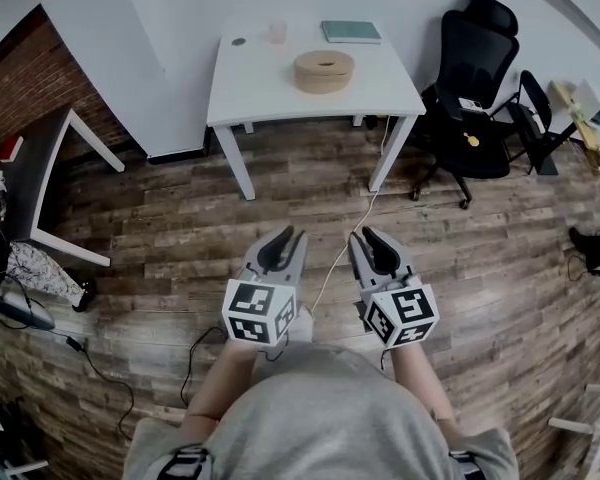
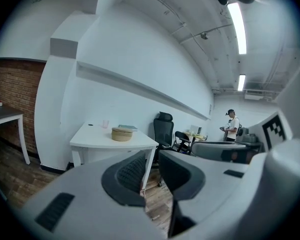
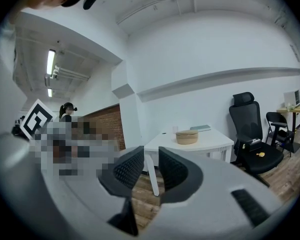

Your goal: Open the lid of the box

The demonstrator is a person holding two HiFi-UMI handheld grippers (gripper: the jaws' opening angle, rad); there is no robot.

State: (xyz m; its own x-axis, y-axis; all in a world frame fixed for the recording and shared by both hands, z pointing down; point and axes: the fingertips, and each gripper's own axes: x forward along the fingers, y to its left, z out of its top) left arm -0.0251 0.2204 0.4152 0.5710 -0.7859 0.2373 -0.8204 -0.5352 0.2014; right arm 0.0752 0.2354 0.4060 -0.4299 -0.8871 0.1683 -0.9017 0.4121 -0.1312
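The box (image 1: 324,78) is round and tan, with a flat lid (image 1: 324,62) sitting shut on top, so what is inside cannot be seen. It stands on the far white table (image 1: 380,93), near the middle of the top. Past it lie a flat green book (image 1: 351,32), a small clear cup (image 1: 277,32) and a little dark round thing (image 1: 239,41). The table top is smooth, with square corners and thin legs. To its right is a black chair (image 1: 475,88) on wheels. The floor (image 1: 180,218) is brown wood planks, with a big open stretch between the table and the grippers. A thin white cord (image 1: 342,253) runs across it. The left gripper (image 1: 284,243) and right gripper (image 1: 370,238) are side by side near the person, well apart from the box. Both have grey jaws with bumpy black pads, a little way apart, with nothing between them
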